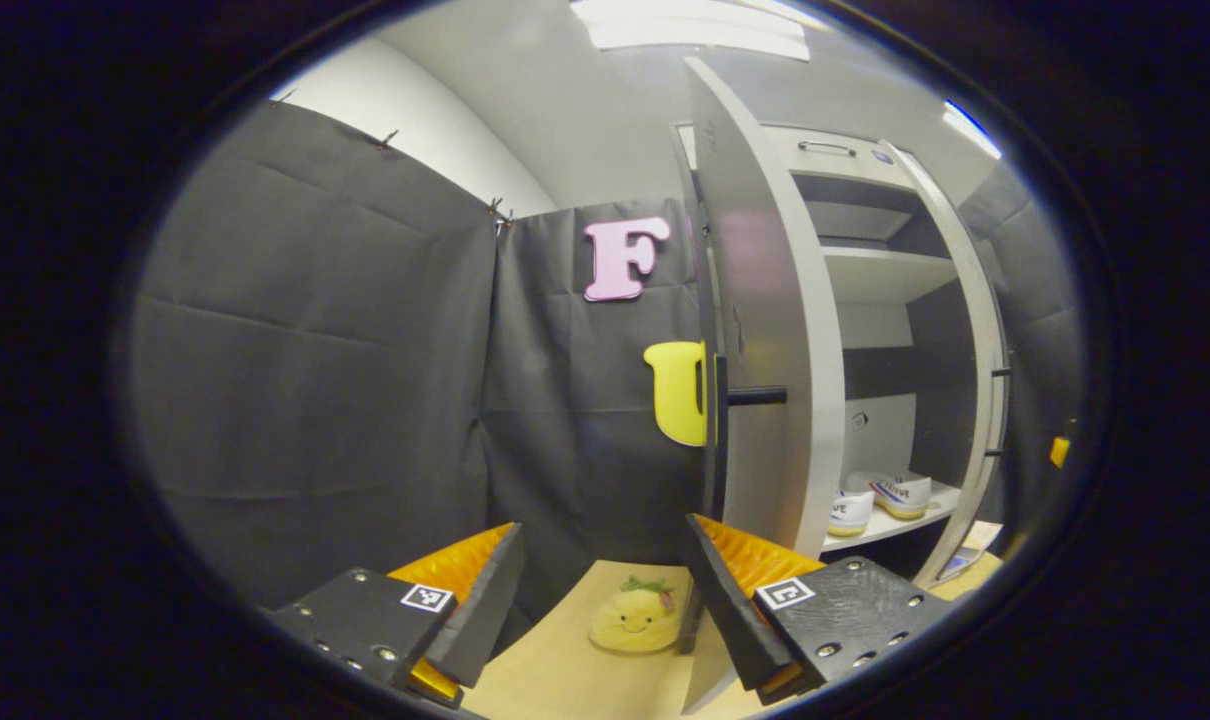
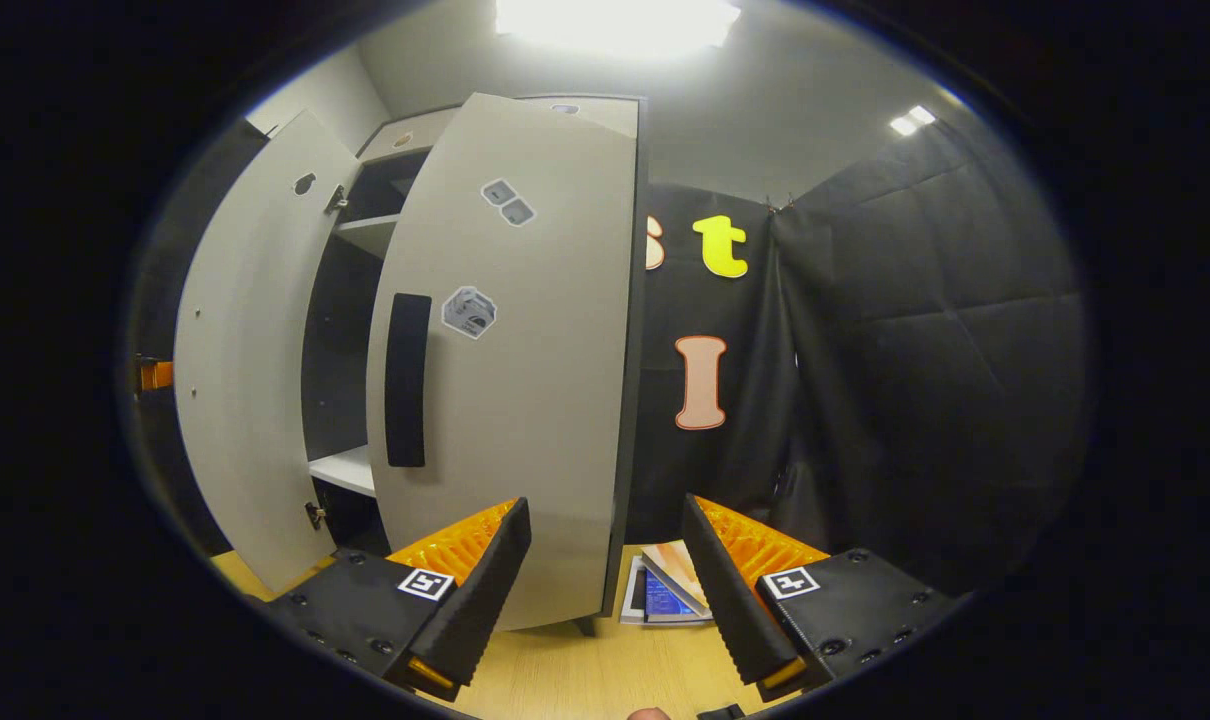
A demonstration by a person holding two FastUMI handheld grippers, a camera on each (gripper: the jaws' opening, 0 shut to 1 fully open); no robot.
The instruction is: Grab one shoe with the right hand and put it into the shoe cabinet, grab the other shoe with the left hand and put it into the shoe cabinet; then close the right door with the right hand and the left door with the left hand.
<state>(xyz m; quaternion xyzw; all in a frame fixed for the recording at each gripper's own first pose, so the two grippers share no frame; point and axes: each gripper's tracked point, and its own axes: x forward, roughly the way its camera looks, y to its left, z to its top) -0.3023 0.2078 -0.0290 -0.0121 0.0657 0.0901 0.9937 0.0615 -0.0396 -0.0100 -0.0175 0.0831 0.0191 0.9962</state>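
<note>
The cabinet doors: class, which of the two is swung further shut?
The right door, the one with the dark vertical handle and stickers, stands nearer closed across the cabinet front; the left door still stands wide, showing its bare inner face.

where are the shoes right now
In the left gripper view, both shoes sit side by side on a low white shelf inside the shoe cabinet, at the right, between its two open doors.
</note>
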